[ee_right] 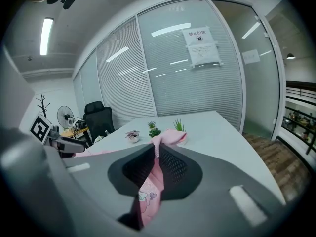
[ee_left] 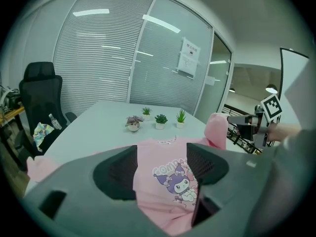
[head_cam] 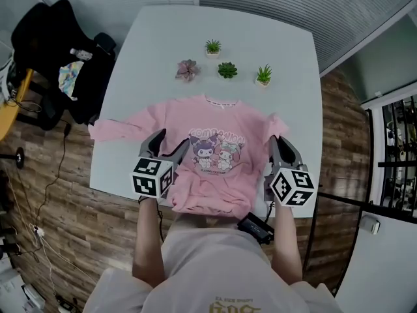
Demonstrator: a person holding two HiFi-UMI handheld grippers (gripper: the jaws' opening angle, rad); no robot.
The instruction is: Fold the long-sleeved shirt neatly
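Note:
A pink long-sleeved shirt (head_cam: 212, 165) with a cartoon print lies front up on the pale table (head_cam: 163, 38). Its left sleeve (head_cam: 111, 130) stretches out flat toward the table's left edge. My right gripper (head_cam: 281, 140) is shut on the right sleeve (ee_right: 170, 136), which is lifted and bunched above the shirt's right side; pink cloth hangs between the jaws (ee_right: 157, 157). Over the shirt's lower left my left gripper (head_cam: 168, 143) stands open, holding nothing, and the print shows between its pads (ee_left: 118, 172). The left gripper view also shows the raised sleeve (ee_left: 216, 127).
Several small potted plants (head_cam: 226, 69) stand in a row behind the collar. A black office chair (head_cam: 49, 51) with a bottle on it sits off the table's left. A black device (head_cam: 256, 227) hangs at the near edge. Wooden floor surrounds the table.

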